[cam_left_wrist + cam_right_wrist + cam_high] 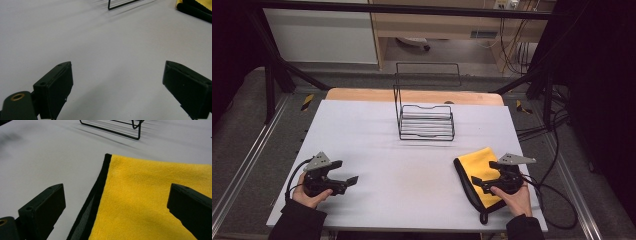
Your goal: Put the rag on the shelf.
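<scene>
Right gripper view: right tool (115,207) wide open over yellow cloth (150,195); left tool (120,87) open, empty.

Yellow cloth (479,170) partly hidden beneath right gripper (484,175); wire rack (112,127) cut off by top edge.

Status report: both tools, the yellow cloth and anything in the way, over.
Left tool open over bare white table. Right tool open, above yellow fleece cloth with black edging, not gripping. Black wire rack stands farther back, well apart.
</scene>
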### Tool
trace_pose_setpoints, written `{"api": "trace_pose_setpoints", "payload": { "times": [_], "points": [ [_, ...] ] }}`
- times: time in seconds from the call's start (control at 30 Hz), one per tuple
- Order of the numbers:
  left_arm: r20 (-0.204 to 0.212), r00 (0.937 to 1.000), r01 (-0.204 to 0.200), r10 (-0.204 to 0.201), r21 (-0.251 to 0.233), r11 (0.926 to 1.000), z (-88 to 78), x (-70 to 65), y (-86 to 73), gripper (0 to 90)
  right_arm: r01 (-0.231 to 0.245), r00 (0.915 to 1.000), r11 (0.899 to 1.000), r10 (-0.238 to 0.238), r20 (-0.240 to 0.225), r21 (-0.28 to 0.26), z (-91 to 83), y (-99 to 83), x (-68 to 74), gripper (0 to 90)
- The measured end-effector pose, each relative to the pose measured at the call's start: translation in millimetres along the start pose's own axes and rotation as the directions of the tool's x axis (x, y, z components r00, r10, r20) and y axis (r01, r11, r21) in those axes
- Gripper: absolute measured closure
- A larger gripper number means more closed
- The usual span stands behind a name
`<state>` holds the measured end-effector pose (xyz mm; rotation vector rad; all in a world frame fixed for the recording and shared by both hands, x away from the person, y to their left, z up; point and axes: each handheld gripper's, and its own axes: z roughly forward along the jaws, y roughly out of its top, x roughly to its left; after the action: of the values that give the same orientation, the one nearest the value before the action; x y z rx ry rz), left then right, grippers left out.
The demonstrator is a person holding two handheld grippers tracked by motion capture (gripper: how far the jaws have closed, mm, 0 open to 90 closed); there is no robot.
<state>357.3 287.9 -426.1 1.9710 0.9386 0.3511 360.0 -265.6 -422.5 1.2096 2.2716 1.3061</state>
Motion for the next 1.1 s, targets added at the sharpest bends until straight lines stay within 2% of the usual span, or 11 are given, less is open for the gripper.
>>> {"api": "trace_pose_setpoints", "payload": {
  "times": [0.2, 0.33, 0.43, 0.63, 0.87, 0.97, 1.1],
  "points": [
    [-0.007, 1.0000, -0.001, 0.001, 0.007, 1.0000, 0.6, 0.6, 0.2, 9.8, 0.000, 0.9999, 1.000, 0.000, 0.015, 0.006, 9.1, 5.6, 10.0, 5.7],
    [-0.009, 1.0000, -0.003, 0.003, 0.008, 1.0000, 0.8, 0.3, 0.4, 9.9, 0.000, 0.9987, 1.000, -0.001, 0.051, 0.027, 18.5, 8.8, 18.1, 9.4],
    [-0.009, 1.0000, -0.004, 0.004, 0.008, 1.0000, 0.6, 0.5, 0.2, 10.0, 0.011, 0.9976, 0.998, -0.016, 0.067, 0.065, 26.5, 10.6, 25.0, 14.0],
    [-0.010, 0.9999, -0.004, 0.004, 0.009, 1.0000, 0.4, 1.2, 0.1, 10.4, 0.052, 0.9951, 0.990, -0.062, 0.076, 0.128, 43.8, 10.0, 36.9, 30.8],
    [-0.016, 0.9999, -0.002, 0.002, 0.013, 0.9999, 1.6, 0.9, 0.1, 10.7, 0.055, 0.9829, 0.985, -0.083, 0.164, 0.165, 56.9, 7.4, 36.5, 42.8],
    [-0.018, 0.9998, -0.002, 0.002, 0.013, 0.9999, 1.4, 1.0, 0.0, 10.9, 0.072, 0.9742, 0.982, -0.107, 0.199, 0.173, 59.6, 5.1, 37.4, 47.2],
    [-0.021, 0.9998, -0.002, 0.002, 0.014, 0.9999, 0.5, 1.8, -0.1, 11.0, 0.107, 0.9605, 0.973, -0.154, 0.232, 0.204, 63.0, 4.5, 41.5, 50.8]
  ]
}}
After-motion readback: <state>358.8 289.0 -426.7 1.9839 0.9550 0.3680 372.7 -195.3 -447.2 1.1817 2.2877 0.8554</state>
